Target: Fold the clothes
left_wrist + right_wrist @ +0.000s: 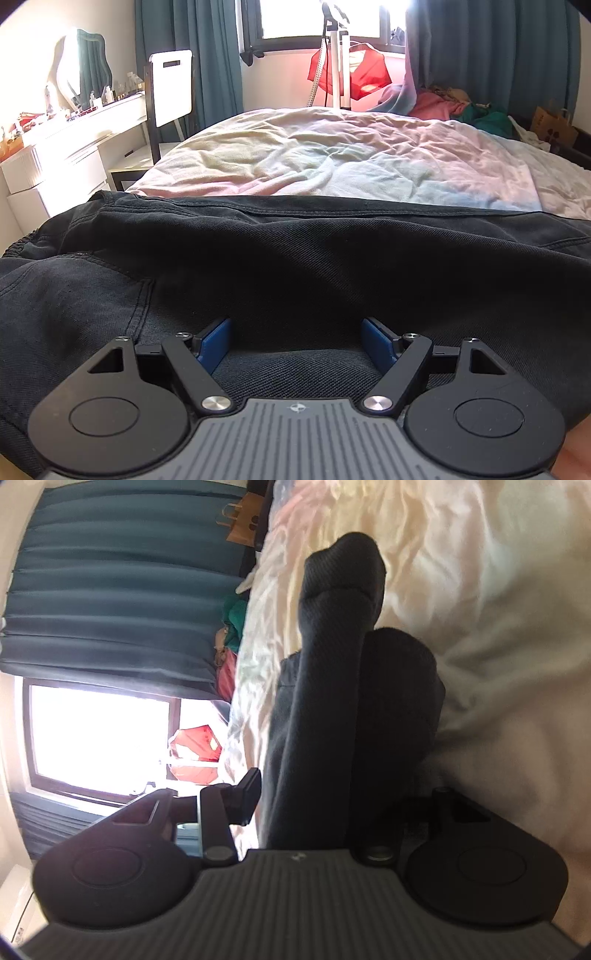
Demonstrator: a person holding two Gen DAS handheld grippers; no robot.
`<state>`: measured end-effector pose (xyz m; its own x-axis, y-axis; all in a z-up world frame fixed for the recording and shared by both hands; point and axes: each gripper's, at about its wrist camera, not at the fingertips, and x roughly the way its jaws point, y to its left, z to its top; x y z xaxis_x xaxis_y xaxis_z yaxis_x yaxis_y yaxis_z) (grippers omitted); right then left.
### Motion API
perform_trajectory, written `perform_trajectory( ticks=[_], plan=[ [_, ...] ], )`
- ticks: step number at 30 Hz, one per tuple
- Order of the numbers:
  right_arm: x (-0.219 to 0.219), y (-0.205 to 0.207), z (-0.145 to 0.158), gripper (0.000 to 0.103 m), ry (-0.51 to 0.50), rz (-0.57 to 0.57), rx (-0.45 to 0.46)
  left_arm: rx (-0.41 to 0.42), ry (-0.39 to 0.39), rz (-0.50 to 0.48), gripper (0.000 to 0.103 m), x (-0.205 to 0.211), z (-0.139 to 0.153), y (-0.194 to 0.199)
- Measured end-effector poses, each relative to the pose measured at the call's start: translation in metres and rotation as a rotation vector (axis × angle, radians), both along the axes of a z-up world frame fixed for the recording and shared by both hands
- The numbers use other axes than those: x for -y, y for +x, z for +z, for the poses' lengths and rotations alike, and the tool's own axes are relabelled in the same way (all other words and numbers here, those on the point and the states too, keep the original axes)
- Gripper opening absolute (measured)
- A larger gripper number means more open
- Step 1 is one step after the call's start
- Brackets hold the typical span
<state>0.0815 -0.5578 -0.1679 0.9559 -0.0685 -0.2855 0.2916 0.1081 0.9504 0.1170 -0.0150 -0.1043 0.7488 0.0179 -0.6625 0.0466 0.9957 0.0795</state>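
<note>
Currently black trousers (295, 258) lie across the bed (332, 155), long axis left-right across the lower half of the left wrist view, waistband at left edge. Left tool (296, 341) spread wide over the cloth, gripping nothing. Right tool (314, 797): trouser fabric (340, 664) bunched between the fingers, running up-frame; can't tell if clamped. Teal curtains (491, 55), window (321, 18), dresser (74, 147) at left.

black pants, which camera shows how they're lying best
The left wrist view: the black pants spread wide across the bed, seams and pocket stitching clear, under the open left gripper. The right wrist view shows only a blurred, bunched fold of them running between the right gripper fingers.
</note>
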Motion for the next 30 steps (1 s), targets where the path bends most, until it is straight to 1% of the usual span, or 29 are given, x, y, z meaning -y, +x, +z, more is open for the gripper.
perform_trajectory(
  ticks=[3,5,7,10,12,13,14,16,18,20,21,22,23,24,25,28,30],
  plan=[
    [-0.004,0.001,0.014,0.052,-0.08,0.002,0.031,0.001,0.003,0.001,0.079,0.001,-0.001,0.0],
    [-0.008,-0.002,0.018,0.052,-0.114,-0.031,0.012,0.003,0.008,-0.002,0.08,0.001,-0.001,0.0],
    [-0.007,-0.008,0.011,0.052,-0.079,-0.089,-0.007,0.007,0.018,-0.007,0.081,0.002,-0.002,-0.001],
    [-0.003,-0.011,-0.008,0.05,0.011,-0.092,-0.023,0.007,0.017,-0.006,0.081,0.002,-0.003,0.0],
    [-0.003,-0.011,-0.013,0.05,0.022,-0.065,-0.025,0.006,0.02,-0.004,0.082,0.003,-0.003,0.0],
    [-0.004,-0.01,-0.011,0.05,0.012,-0.052,-0.03,0.006,0.021,-0.003,0.082,0.003,-0.003,0.0],
    [-0.005,-0.007,-0.008,0.05,-0.001,-0.031,-0.046,0.006,0.022,-0.003,0.082,0.003,-0.003,0.0],
    [-0.01,0.001,-0.004,0.05,-0.032,0.037,-0.11,0.006,0.023,-0.003,0.083,0.003,-0.003,0.0],
    [-0.016,0.009,0.001,0.048,-0.085,0.086,-0.174,0.006,0.025,-0.004,0.083,0.003,-0.004,0.0],
    [-0.019,0.008,0.003,0.049,-0.097,0.072,-0.17,0.005,0.02,-0.004,0.083,0.002,-0.003,0.001],
    [-0.021,0.007,0.004,0.045,-0.097,0.063,-0.164,0.005,0.018,-0.003,0.083,0.001,-0.002,0.001],
    [-0.02,0.005,0.003,0.031,-0.083,0.046,-0.149,0.004,0.015,-0.003,0.084,0.001,-0.002,0.001],
    [-0.02,0.003,0.004,0.023,-0.08,0.037,-0.143,0.002,0.011,-0.002,0.084,0.0,-0.001,0.001],
    [-0.021,0.002,0.005,0.018,-0.09,0.036,-0.143,-0.001,0.011,-0.002,0.084,0.0,-0.001,0.001],
    [-0.023,0.003,0.008,0.016,-0.114,0.04,-0.148,-0.004,0.015,-0.005,0.084,0.001,-0.001,0.002],
    [-0.031,0.003,0.019,0.015,-0.187,0.038,-0.157,-0.017,0.055,-0.011,0.087,0.004,-0.002,0.003],
    [-0.037,0.003,0.026,0.014,-0.228,0.032,-0.162,-0.022,0.062,-0.009,0.089,0.004,0.0,0.003]
  ],
)
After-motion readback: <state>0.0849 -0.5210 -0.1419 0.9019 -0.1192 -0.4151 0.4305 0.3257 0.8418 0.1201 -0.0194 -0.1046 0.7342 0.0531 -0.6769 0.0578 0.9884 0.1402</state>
